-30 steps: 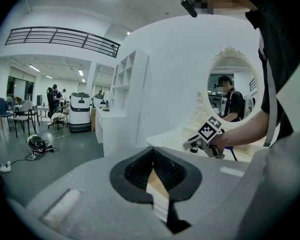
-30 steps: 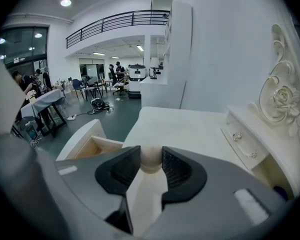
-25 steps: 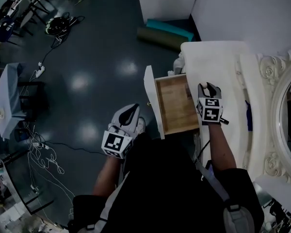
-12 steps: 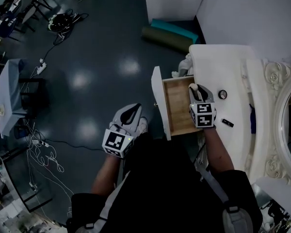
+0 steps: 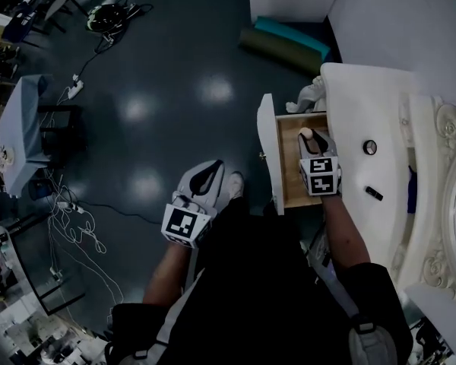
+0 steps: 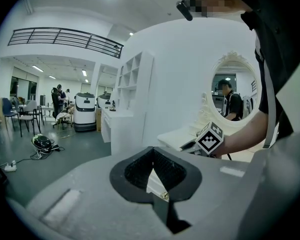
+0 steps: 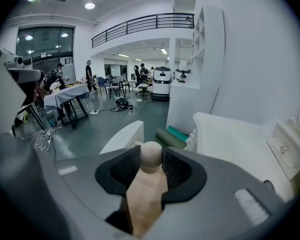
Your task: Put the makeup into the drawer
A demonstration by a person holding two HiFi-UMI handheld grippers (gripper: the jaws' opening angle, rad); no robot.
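Head view count for you: two grippers, one open drawer (image 5: 290,166), and two small bits on the white vanity top (image 5: 357,105), a round one (image 5: 370,147) and a dark stick (image 5: 374,193). Your right gripper (image 5: 311,137) is clamped on one pale, round-tipped makeup piece (image 7: 151,156), right over the drawer's wooden bottom and covering part of it. Your left gripper (image 5: 207,175) hangs over the dark floor with its jaws pressed together, empty. Two rolled mats (image 5: 281,48) lie beyond the vanity.
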